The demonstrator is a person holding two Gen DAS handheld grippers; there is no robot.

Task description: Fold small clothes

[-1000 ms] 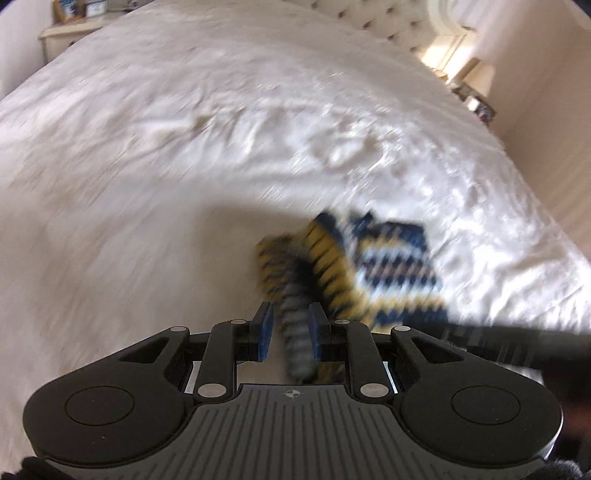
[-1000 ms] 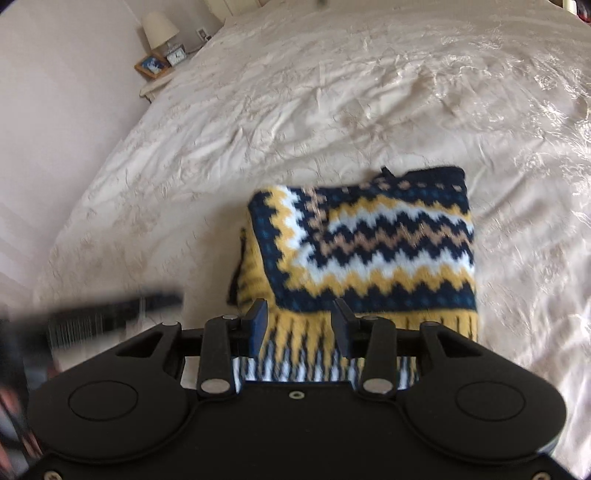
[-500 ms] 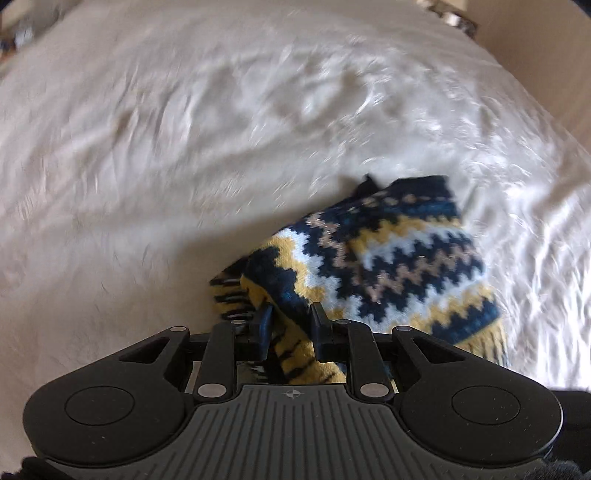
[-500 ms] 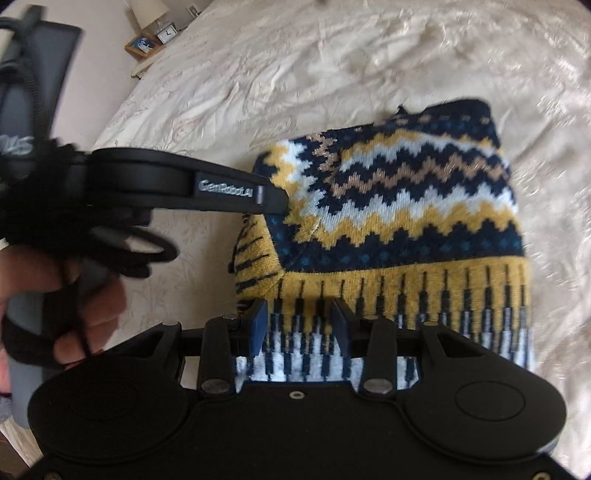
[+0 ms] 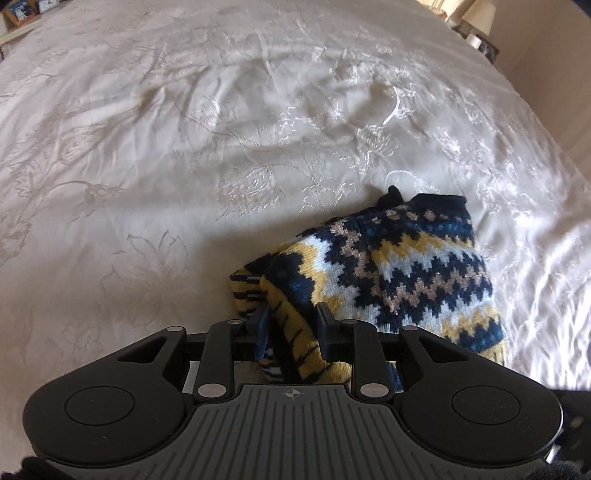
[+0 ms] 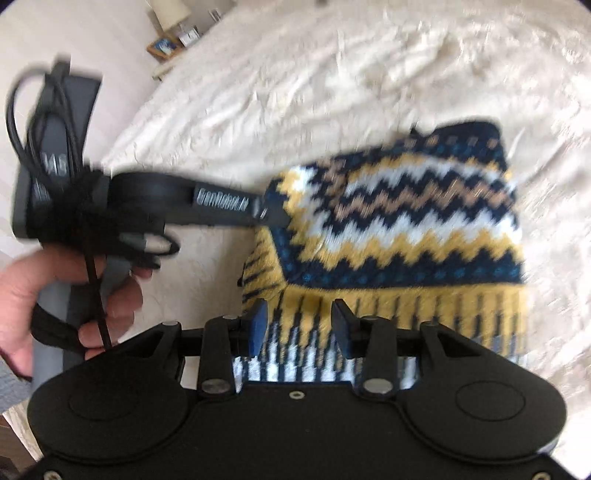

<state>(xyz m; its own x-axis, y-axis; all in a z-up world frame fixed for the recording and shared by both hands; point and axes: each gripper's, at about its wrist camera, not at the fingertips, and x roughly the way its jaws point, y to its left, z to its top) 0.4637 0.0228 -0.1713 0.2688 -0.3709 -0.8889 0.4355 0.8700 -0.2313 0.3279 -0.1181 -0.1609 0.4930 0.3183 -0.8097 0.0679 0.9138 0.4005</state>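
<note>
A small knitted sweater (image 5: 402, 273), zigzagged in navy, white, yellow and tan, lies folded into a rough rectangle on the embroidered white bedspread (image 5: 184, 147), towards the side of the bed with the bedside lamp (image 5: 476, 14). Its striped yellow hem is the edge nearest both cameras.

The left gripper (image 5: 291, 325) has its fingers around the near left corner of the sweater, where the ribbed yellow-and-black edge bunches up between the blue pads. The gap between the fingers is a little wider than half a second ago, and the knit fills it. A second ago that gripper was carrying a thin roll of the fabric in mid-air, all blurred; now the cloth is down on the bed and the left wrist view is sharp.

The right gripper (image 6: 299, 325) sits over the hem with its jaws standing well apart, as they did in both earlier frames; the striped ribbing shows between them, but I cannot tell whether the pads touch it. The right wrist view has gone blurry. In it the left gripper (image 6: 273, 212) has moved further in, its tip now over the sweater's left edge, with the person's left hand (image 6: 66, 291) wrapped round the grey handle (image 6: 55, 295).
</note>
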